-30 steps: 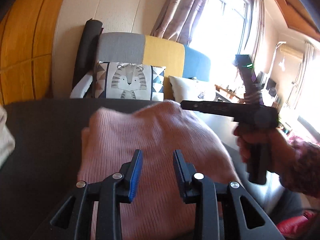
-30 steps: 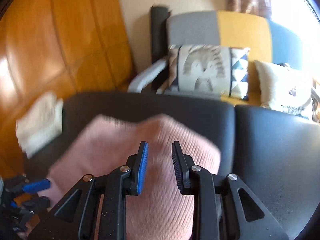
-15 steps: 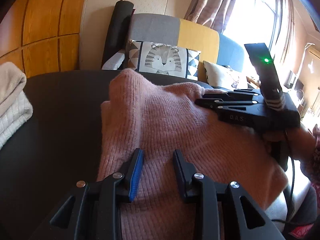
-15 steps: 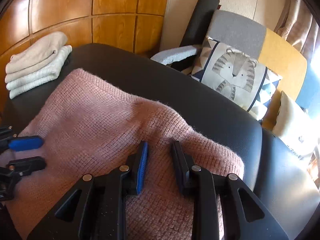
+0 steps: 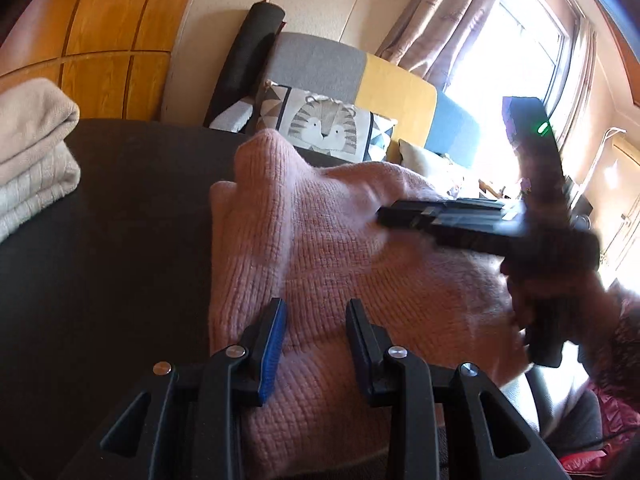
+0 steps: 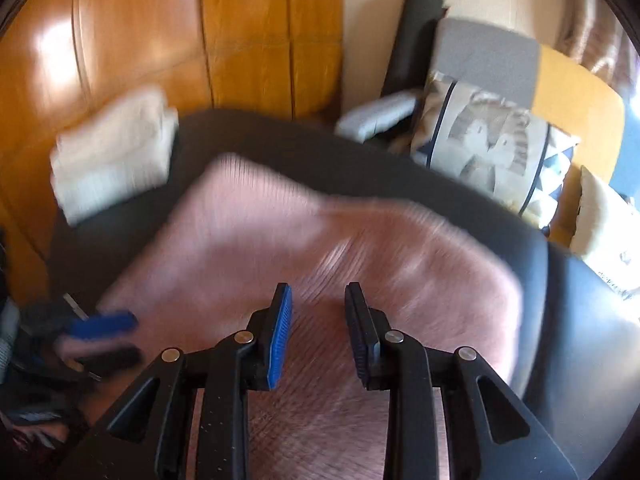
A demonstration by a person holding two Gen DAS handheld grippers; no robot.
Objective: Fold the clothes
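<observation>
Left wrist view: pink ribbed knit sweater (image 5: 352, 280) lies on the black padded surface (image 5: 100, 260), bunched into a thick lump with one corner poking up at the far edge, not a neat rectangle. Left gripper (image 5: 316, 320) hangs over its near part, jaws apart, nothing between them. Right gripper (image 5: 404, 216), blurred, sits above the sweater's right side, a hand (image 5: 552, 300) on its handle; gap not readable from here. Folded beige and cream knit stack (image 5: 32, 152) at far left looks done.

Right wrist view: heavy blur. Right gripper (image 6: 318, 316) jaws apart, empty, over the same sweater (image 6: 320, 248). Cream stack (image 6: 116, 152) sits beyond. Judgement: sweater partly folded; needs tidying, maybe another fold, then stacking.
</observation>
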